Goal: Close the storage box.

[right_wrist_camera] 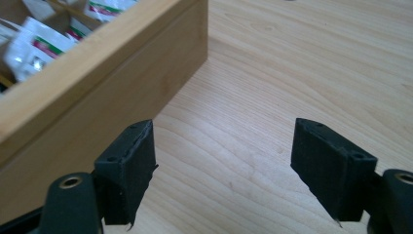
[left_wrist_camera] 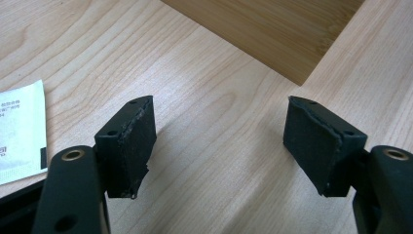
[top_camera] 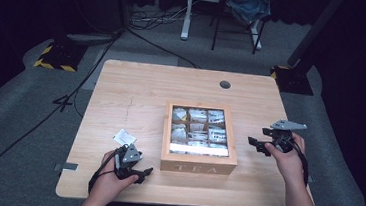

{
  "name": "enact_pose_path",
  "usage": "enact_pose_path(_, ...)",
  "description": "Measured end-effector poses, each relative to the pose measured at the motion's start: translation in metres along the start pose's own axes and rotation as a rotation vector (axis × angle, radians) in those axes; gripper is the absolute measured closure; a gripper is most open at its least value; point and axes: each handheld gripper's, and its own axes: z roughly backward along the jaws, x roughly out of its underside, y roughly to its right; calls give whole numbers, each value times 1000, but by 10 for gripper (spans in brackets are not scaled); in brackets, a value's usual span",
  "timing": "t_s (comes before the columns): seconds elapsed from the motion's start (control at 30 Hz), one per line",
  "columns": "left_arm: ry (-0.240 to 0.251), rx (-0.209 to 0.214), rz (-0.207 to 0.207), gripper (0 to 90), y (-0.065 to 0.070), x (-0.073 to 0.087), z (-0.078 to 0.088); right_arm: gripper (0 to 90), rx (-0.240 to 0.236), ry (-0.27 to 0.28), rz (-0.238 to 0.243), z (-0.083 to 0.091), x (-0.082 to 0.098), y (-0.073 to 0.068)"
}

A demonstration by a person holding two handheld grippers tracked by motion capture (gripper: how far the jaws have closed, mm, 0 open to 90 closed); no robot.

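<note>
From the high view, the left gripper [top_camera: 141,172] rests at the table's [top_camera: 137,86] near edge, jaws released with nothing between them, a white sachet [top_camera: 124,137] lying at its eleven o'clock. The wooden box [top_camera: 198,168] at centre reads "TEA" on its front wall, a word neither gripper view catches. At the box's three o'clock the right gripper [top_camera: 256,144] stands released and empty; its own view shows red-and-green-printed packets [right_wrist_camera: 36,41] inside the box.

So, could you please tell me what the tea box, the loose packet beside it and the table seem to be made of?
Tea box: apparently wood or bamboo, smooth honey-toned finish, fine straight grain, "TEA" on its front. Loose packet: probably paper or thin film, flat, white, printed. Table: pale wood or wood-look laminate, matt, with wavy grain lines.
</note>
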Motion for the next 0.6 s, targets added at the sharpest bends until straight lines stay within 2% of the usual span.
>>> enact_pose_path(0.23,0,-3,6,285,0,0,0,243,29,-27,0,-17,15,11)
enact_pose_path(0.5,0,-4,6,285,0,0,0,227,53,-62,-6,-32,28,16)
enact_pose_path(0.6,0,-2,6,283,-1,0,0,217,62,-91,-13,-38,32,16)
